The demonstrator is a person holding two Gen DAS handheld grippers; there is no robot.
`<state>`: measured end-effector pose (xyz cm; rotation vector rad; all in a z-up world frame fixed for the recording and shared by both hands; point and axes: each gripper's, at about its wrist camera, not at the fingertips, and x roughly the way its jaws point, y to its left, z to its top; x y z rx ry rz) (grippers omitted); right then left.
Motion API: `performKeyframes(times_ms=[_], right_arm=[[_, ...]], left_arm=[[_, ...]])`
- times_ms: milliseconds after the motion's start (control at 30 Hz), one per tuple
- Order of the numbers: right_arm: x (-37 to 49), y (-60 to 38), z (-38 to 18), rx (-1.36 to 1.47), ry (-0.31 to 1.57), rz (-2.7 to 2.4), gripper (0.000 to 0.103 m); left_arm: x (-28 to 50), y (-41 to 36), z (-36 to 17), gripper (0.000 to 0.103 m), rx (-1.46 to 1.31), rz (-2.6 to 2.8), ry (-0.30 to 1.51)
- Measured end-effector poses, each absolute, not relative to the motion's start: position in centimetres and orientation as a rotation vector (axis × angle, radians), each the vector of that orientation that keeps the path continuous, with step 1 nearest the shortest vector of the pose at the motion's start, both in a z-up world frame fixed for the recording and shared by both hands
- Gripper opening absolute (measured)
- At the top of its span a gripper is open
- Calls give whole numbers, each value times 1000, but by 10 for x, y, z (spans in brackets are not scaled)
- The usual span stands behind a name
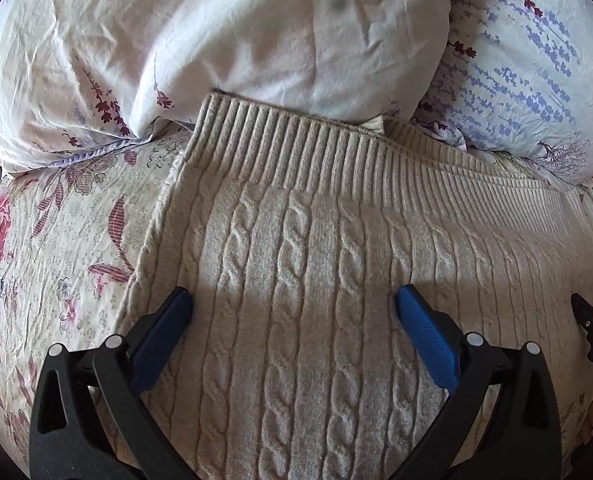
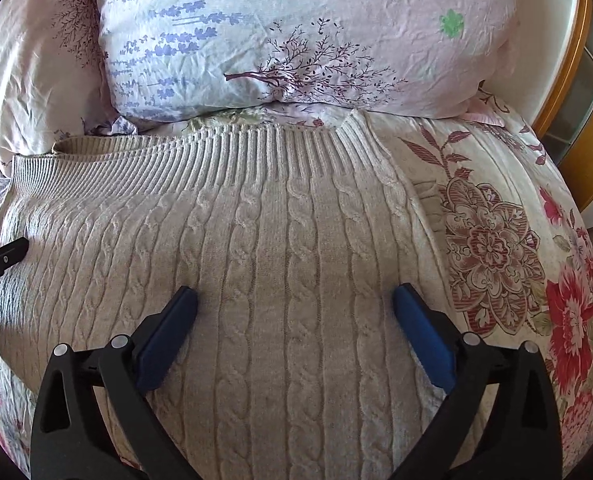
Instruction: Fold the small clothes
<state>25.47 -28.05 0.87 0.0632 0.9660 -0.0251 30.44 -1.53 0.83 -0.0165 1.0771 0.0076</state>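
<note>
A beige cable-knit sweater [image 1: 316,280] lies flat on the floral bedspread, its ribbed band [image 1: 296,148] at the far side near the pillows. It also shows in the right wrist view [image 2: 276,260], ribbed band [image 2: 216,156] at the far side. My left gripper [image 1: 292,304] is open and empty, hovering over the sweater's left half. My right gripper [image 2: 294,300] is open and empty over the sweater's right half. The right gripper's tip shows at the left wrist view's right edge [image 1: 592,316]; the left gripper's tip shows at the right wrist view's left edge [image 2: 4,256].
Two pillows lie beyond the sweater: a white one [image 1: 256,40] and a lavender-print one [image 2: 296,40]. The floral bedspread [image 2: 516,240] extends to both sides. A wooden frame [image 2: 576,120] stands at the far right.
</note>
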Motion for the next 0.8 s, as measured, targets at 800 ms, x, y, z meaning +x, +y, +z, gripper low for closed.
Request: performKeyframes(times_ms=[800], right_arm=[[251, -279, 10, 70, 972, -24, 101]], left_arm=[[319, 93, 21, 82, -336, -73, 1115]])
